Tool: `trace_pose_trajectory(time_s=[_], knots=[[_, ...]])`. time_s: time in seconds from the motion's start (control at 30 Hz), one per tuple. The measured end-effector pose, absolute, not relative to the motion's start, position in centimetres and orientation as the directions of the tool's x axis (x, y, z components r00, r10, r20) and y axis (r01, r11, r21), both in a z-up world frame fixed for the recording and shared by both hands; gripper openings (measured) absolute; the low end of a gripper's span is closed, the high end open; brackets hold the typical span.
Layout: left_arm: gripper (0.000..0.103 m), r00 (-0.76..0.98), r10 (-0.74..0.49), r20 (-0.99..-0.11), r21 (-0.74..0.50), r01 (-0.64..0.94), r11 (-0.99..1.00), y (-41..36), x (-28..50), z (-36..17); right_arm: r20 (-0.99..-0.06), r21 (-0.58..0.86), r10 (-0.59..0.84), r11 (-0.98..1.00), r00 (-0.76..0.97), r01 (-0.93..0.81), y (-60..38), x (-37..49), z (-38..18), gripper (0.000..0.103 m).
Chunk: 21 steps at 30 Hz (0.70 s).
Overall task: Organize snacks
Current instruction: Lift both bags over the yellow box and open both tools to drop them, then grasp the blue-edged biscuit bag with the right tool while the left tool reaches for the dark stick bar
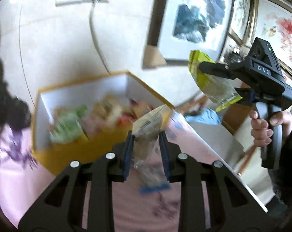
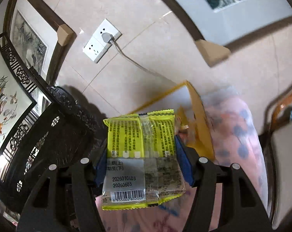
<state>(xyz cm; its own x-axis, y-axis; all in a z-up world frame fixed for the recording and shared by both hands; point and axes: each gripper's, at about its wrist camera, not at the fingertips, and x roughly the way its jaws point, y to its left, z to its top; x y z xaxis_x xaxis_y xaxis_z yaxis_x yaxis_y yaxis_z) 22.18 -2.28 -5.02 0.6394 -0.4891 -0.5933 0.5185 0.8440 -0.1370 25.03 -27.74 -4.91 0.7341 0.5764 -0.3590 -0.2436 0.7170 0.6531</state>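
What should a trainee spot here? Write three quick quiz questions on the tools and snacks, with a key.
1. True or false: the right tool is empty.
2. The left tool grips: A a clear packet; B a spoon; C nothing.
3. Fill the gap: the inside walls of the yellow box are ____.

Key: 1 false, it grips the yellow packet. 2 A. 3 white.
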Motion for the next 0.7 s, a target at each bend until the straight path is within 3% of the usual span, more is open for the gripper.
trace_pose_trajectory(time_s=[0.2,0.23,0.27,0.3,0.33,0.37,0.43,0.7], knots=[[0.025,0.691,-0.462,-0.555,-0.077,0.511,0.856,-2.3,27.1,-2.3,-0.361,0.597,0.584,0.744,0.727,-0.3,-26.1,30.2,-2.8,0.063],[0.025,0.689,-0.476,-0.546,-0.082,0.521,0.849,-2.4,27.9,-2.1,-0.381,0.584,0.574,0.757,0.725,-0.293,-25.8,31.2,-2.8,0.072],[0.046,0.701,-0.462,-0.543,-0.065,0.514,0.855,-2.4,29.0,-1.9,-0.396,0.577,0.572,0.763,0.719,-0.29,-25.6,32.0,-2.9,0.081],[0.075,0.724,-0.416,-0.549,-0.025,0.484,0.875,-2.3,29.9,-2.0,-0.425,0.555,0.555,0.784,0.715,-0.278,-25.2,33.1,-3.3,0.102],[0.099,0.759,-0.318,-0.568,0.043,0.413,0.91,-2.3,31.1,-2.3,-0.452,0.524,0.522,0.812,0.723,-0.258,-24.9,33.8,-3.5,0.102],[0.101,0.789,-0.189,-0.585,0.121,0.315,0.941,-2.1,32.5,-2.7,-0.511,0.457,0.451,0.864,0.732,-0.212,-24.5,34.8,-4.0,0.102],[0.101,0.769,-0.111,-0.629,0.148,0.258,0.955,-1.3,33.8,-3.5,-0.564,0.404,0.403,0.896,0.721,-0.185,-24.2,35.4,-4.7,0.102],[0.101,0.682,-0.194,-0.706,-0.067,0.208,0.976,2.9,29.7,-6.9,-0.625,0.443,0.43,0.883,0.652,-0.157,-26.5,28.9,-8.9,0.102]])
